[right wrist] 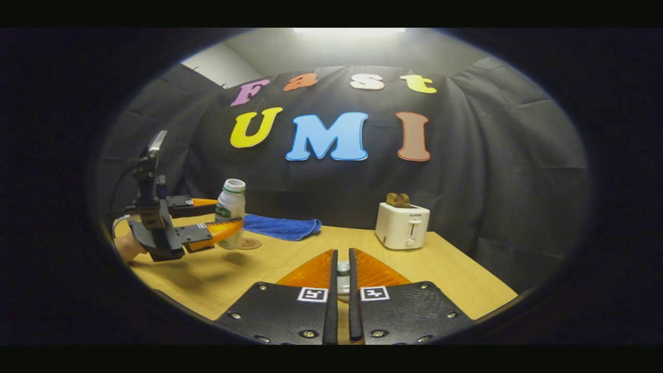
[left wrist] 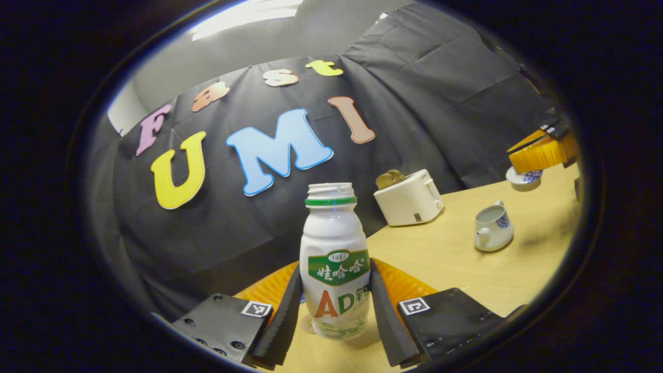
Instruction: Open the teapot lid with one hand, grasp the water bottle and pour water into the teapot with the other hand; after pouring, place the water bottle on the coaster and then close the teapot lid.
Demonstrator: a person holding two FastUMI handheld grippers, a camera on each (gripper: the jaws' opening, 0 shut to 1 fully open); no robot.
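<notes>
- Left gripper view, lower centre: the left gripper has its two fingers spread either side of the water bottle. One finger lies along the bottle's left flank and the other along its right; both look to be touching it, though whether they press cannot be told.
- The bottle is white with a green label band, uncapped, upright. Its base seems to sit just above the coaster, a round edge showing at the bottle's lower left on the wooden table.
- Right of centre in the same view: a white toaster with toast in the slot, against the black cloth wall.
- Farther right: the white teapot, mouth uncovered, standing on the table.
- Upper right edge: the right gripper holds the teapot lid up, well apart from the pot.
- Right gripper view, left side: the left gripper, a hand behind it, brackets the bottle; the coaster lies just under and beside it.
- A blue cloth lies behind, near the wall.
- Bottom centre: the right gripper has its fingers drawn nearly together, pinching a small pale knob, seemingly the lid.
- Right of centre: the toaster.
</notes>
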